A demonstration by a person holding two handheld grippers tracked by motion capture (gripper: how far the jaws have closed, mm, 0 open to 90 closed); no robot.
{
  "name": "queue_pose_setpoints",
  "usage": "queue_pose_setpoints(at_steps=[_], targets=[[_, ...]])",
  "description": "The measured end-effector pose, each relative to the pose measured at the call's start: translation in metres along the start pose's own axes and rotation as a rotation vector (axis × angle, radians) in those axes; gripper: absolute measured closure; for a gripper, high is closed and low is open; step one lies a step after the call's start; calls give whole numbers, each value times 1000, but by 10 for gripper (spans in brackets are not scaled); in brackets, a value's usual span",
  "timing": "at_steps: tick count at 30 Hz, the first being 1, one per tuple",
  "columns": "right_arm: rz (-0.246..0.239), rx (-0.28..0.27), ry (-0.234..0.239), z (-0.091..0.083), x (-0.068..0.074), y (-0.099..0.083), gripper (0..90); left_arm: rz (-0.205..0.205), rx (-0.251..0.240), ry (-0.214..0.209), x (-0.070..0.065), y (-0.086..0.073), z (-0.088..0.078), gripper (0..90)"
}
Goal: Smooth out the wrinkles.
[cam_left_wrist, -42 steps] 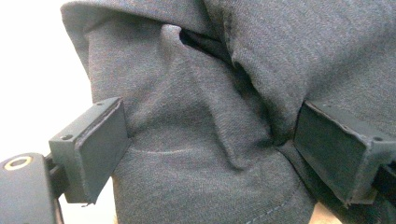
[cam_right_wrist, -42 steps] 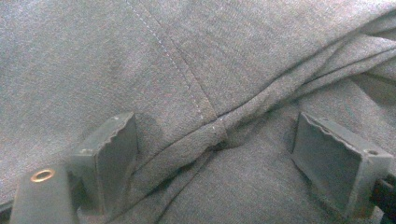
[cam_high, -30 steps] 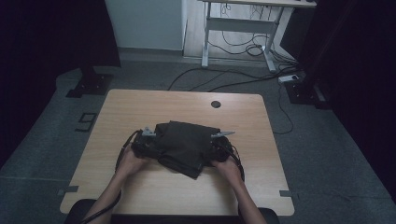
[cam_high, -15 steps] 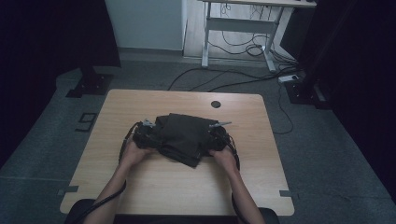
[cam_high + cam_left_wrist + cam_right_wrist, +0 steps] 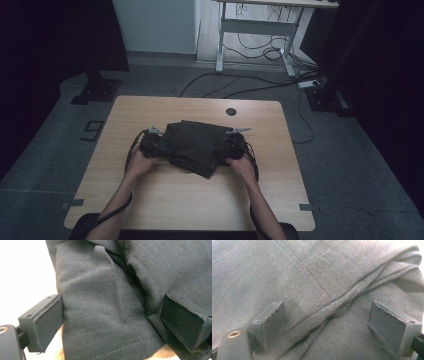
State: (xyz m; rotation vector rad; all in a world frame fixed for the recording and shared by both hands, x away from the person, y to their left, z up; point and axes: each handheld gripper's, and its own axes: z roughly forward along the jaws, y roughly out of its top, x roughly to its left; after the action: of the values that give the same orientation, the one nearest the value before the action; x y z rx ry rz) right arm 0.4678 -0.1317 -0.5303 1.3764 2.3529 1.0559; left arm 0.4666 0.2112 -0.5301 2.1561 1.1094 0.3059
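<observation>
So you've got a dark grey garment [image 5: 195, 146] folded into a thick bundle mid-surface [image 5: 200, 200], seams and stitching showing. Your left tongs [image 5: 156, 144] and right tongs [image 5: 231, 147] sit at its two ends, both spread wide with cloth between the jaws.

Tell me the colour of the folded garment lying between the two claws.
Dark charcoal grey, plain, no pattern: the folded garment shows it best in the right gripper view.
</observation>
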Motion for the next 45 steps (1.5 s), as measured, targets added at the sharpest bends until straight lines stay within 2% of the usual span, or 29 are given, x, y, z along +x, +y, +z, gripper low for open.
queue_pose_setpoints(at_steps=[6,12,16,24,28,32,39,45], targets=[[-49,-15,5,-18,11,6,123,40,-37,-6,-9,2,-23,46],[-100,-30,3,-40,22,7,37,100,-54,3,-20,0,-49,22],[-132,-28,-1,-54,28,4,0,139,-71,15,-26,-6,-66,6],[-195,-50,-29,-84,35,-12,0,165,-105,16,-34,-26,-92,1],[-217,-54,-44,-96,36,-24,0,183,-92,25,-37,-39,-93,0],[-214,-58,-62,-106,32,-38,0,187,-66,31,-37,-54,-91,0],[-165,-36,-81,-110,20,-67,0,154,-29,18,-35,-79,-82,0],[-105,-5,-97,-103,5,-94,0,136,22,9,-33,-97,-70,0]])
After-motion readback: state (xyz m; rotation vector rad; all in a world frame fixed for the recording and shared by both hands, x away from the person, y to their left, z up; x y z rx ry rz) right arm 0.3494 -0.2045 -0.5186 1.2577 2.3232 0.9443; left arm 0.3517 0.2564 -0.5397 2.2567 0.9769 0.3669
